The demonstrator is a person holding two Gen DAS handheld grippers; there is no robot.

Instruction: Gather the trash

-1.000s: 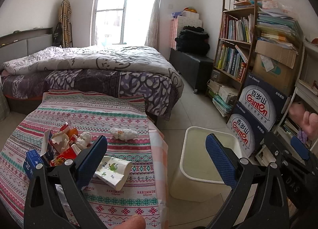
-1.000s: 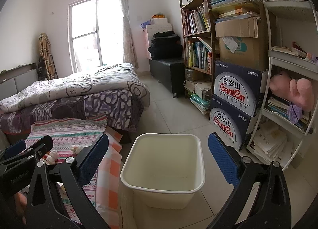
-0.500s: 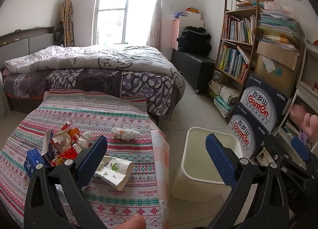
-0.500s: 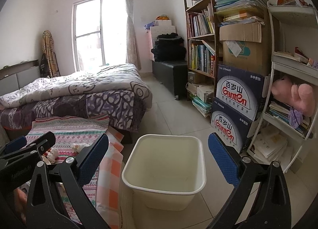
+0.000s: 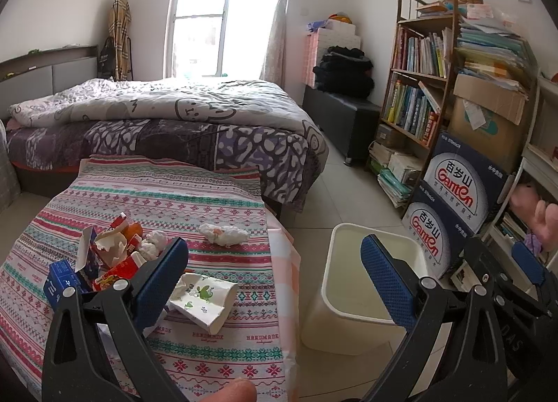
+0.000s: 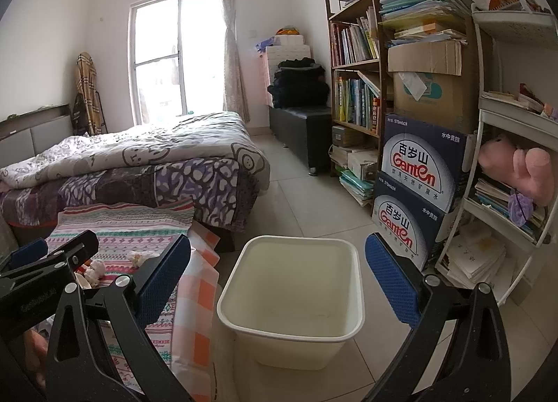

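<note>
Left gripper: spread wide and carrying nothing, it hangs over the near edge of the counter, with the trash within reach below it.
Right gripper: also spread wide and empty, held above the bin and framing its mouth, probably idle while the left one works.
Bin: a cream plastic tub on the floor, close against the counter's right side, mouth up and apparently empty; I judge it stands there so that trash needs only a short carry off the edge.
Crumpled paper cup: white with a green print, lying on its side on the counter, the piece closest to the bin and just beside the left gripper's left finger.
Wad of tissue: farther back on the counter from the cup, lying apart from the rest.
Heap of cartons: torn red, blue and white packaging with more tissue, bunched on the counter's far side from the bin.
Task so far: by the look of the bin, nothing collected yet.
Likely next: the cup looks the easiest first pick, light and easily crushed.
</note>
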